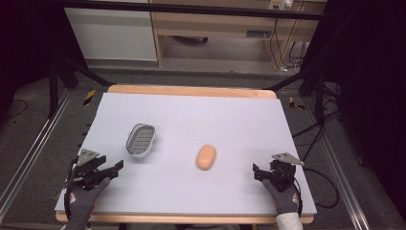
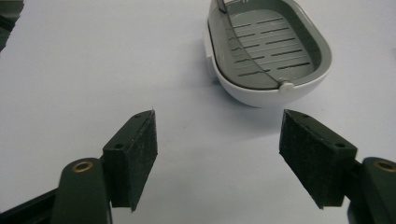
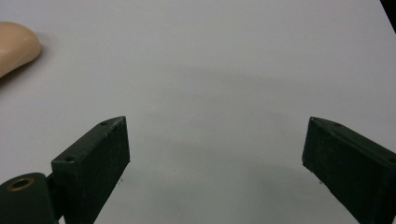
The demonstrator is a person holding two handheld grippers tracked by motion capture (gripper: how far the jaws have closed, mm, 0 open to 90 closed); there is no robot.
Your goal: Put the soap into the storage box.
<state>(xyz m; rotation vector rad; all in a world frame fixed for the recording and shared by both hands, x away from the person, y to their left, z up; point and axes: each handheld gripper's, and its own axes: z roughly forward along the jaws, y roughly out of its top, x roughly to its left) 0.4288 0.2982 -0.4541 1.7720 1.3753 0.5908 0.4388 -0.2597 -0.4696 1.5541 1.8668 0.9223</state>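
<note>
soap between left tongs, right tongs.

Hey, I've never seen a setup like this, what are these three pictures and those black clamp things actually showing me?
A person in grey gloves holds a two-jaw tool in each hand: the left hand-held gripper and the right hand-held gripper. The high view looks down from above the table. The other two come from cameras riding on each gripper, looking along its black jaws. On the pale surface lie a grey and white soap dish, empty, and a peach-coloured soap bar apart from it. Both grippers are open and hold nothing.
</note>
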